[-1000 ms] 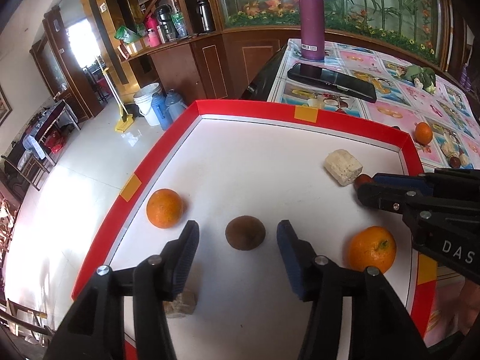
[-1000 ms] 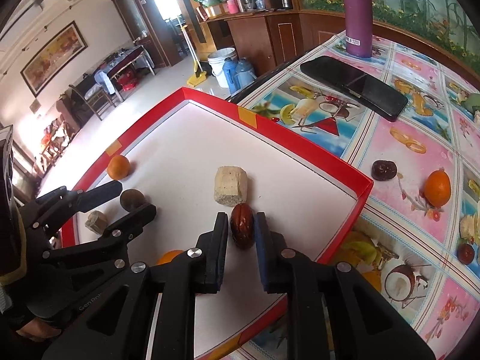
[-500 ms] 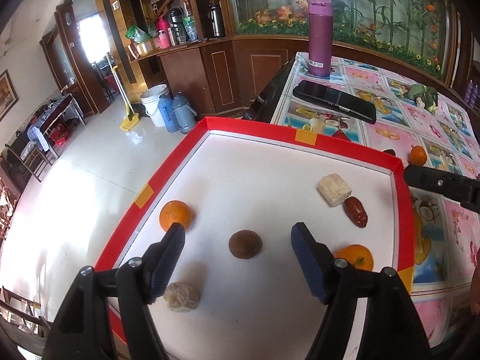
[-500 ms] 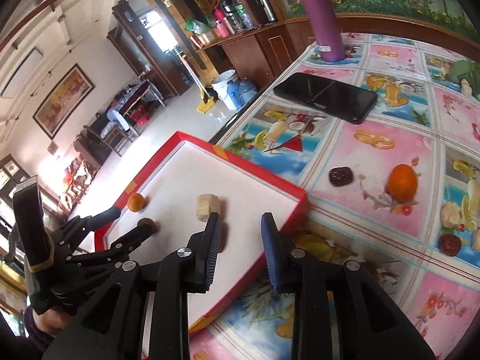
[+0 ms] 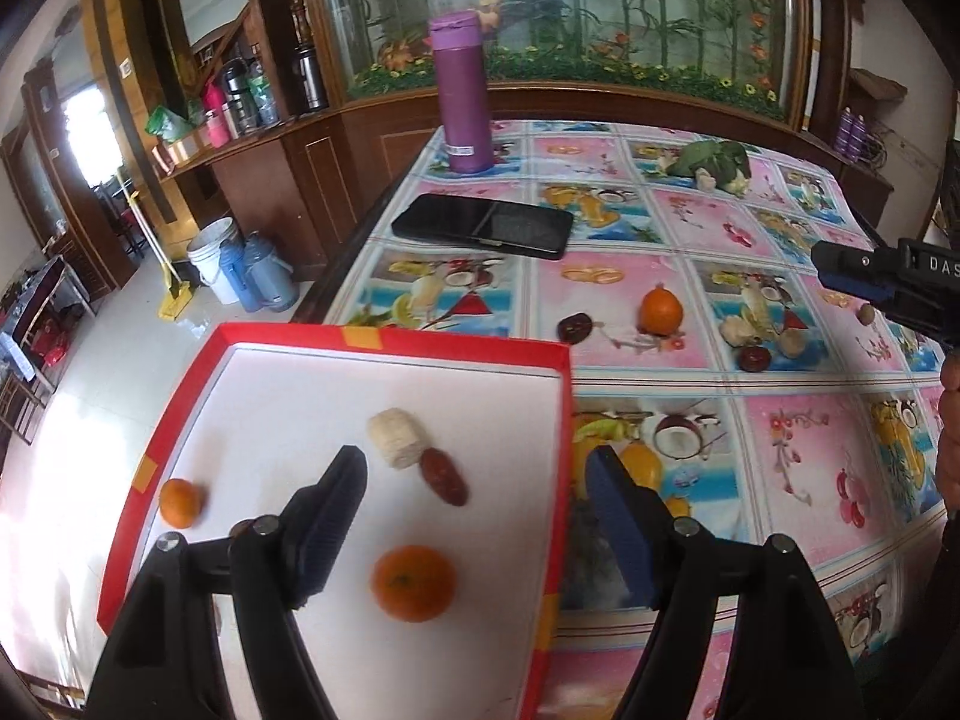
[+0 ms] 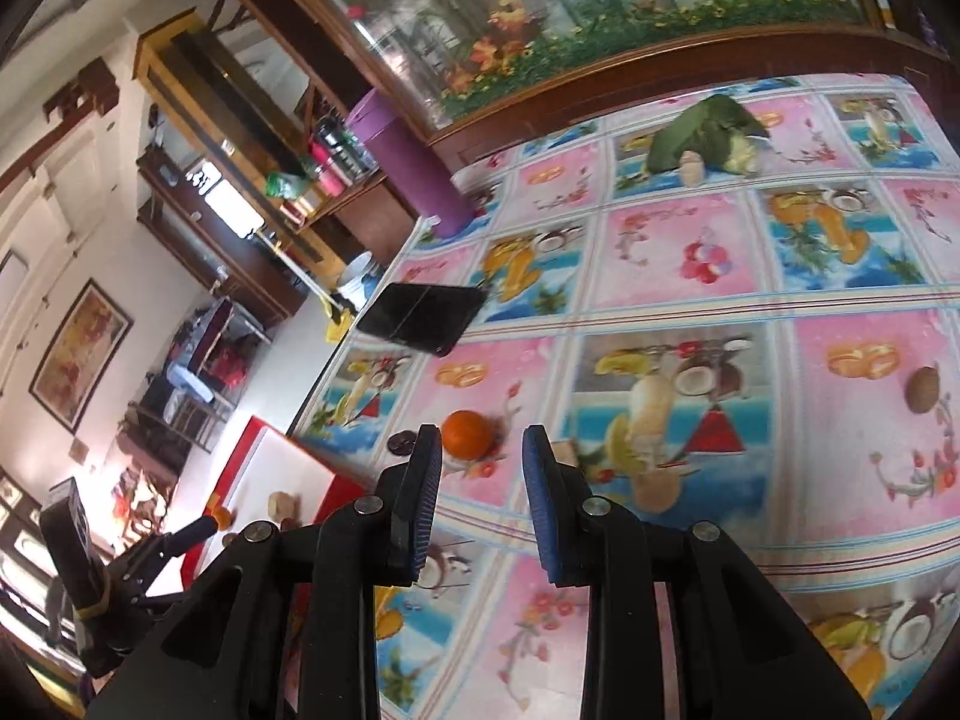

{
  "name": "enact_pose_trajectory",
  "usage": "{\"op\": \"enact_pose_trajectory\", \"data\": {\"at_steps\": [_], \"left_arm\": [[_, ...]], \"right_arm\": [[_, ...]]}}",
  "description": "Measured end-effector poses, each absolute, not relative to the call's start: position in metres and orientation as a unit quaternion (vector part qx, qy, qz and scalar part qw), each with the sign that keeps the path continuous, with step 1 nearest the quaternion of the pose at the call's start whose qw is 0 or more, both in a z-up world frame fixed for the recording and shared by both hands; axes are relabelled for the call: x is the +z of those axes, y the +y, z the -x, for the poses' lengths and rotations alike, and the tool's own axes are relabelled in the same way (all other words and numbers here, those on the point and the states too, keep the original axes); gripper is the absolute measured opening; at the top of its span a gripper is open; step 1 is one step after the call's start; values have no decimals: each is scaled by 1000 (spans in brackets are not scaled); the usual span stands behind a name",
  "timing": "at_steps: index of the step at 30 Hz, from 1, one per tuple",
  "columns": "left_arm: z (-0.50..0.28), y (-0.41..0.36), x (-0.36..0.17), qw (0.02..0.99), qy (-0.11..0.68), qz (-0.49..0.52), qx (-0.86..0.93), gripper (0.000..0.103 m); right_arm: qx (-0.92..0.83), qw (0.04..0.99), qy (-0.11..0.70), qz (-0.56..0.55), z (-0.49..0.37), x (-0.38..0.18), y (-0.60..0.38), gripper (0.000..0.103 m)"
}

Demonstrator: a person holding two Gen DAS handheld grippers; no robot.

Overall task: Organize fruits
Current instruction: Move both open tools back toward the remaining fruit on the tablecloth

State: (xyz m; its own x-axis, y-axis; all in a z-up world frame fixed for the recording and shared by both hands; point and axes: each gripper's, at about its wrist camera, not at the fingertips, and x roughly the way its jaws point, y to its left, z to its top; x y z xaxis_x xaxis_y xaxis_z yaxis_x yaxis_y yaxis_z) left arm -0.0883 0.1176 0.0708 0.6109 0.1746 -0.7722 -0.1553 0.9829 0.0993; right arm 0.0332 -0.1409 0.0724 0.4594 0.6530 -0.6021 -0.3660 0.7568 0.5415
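Note:
A red-rimmed white tray (image 5: 384, 342) holds a large orange (image 5: 413, 582), a small orange (image 5: 179, 502), a red date (image 5: 444, 483) and a pale block (image 5: 398, 445). A brown fruit (image 5: 240, 531) in it is mostly hidden behind my left finger. My left gripper (image 5: 474, 516) hangs open and empty above the tray's right half. On the tablecloth lie another orange (image 6: 467, 433), a dark date (image 6: 401, 441) and a brown nut (image 6: 921, 389). My right gripper (image 6: 480, 498) hovers just short of that orange, jaws a little apart with nothing between them.
A black phone (image 5: 483, 225), a purple bottle (image 5: 461, 96) and a green vegetable (image 5: 714, 162) sit farther back on the table. A dark red fruit (image 5: 753, 358) and pale pieces lie near the loose orange. The table's left edge drops to the floor beside the tray.
My right gripper let go of the red date in the tray and swung right, out over the tablecloth. My left gripper opened wider and drew back rightward from the brown fruit.

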Motion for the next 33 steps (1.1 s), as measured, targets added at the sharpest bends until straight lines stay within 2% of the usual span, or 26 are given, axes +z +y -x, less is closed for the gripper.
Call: {"op": "enact_pose_trajectory", "data": {"at_steps": [10,20,26,33], "left_arm": [[53,61,62,889,453,-47,49,78],[25,27,55,883,465,-61,18,78],[14,1,46,880,471,-60,-11,78],[4,-9,35,878,474,-57,-25,78]], "right_arm": [[241,840,459,-157,-49,57,-199,27],[122,860,420,-262,-74,52,-316,28],[115,850,462,-225,-89,36,-302,28],[79,862,475,-161,-88,27,-286,28]]}}
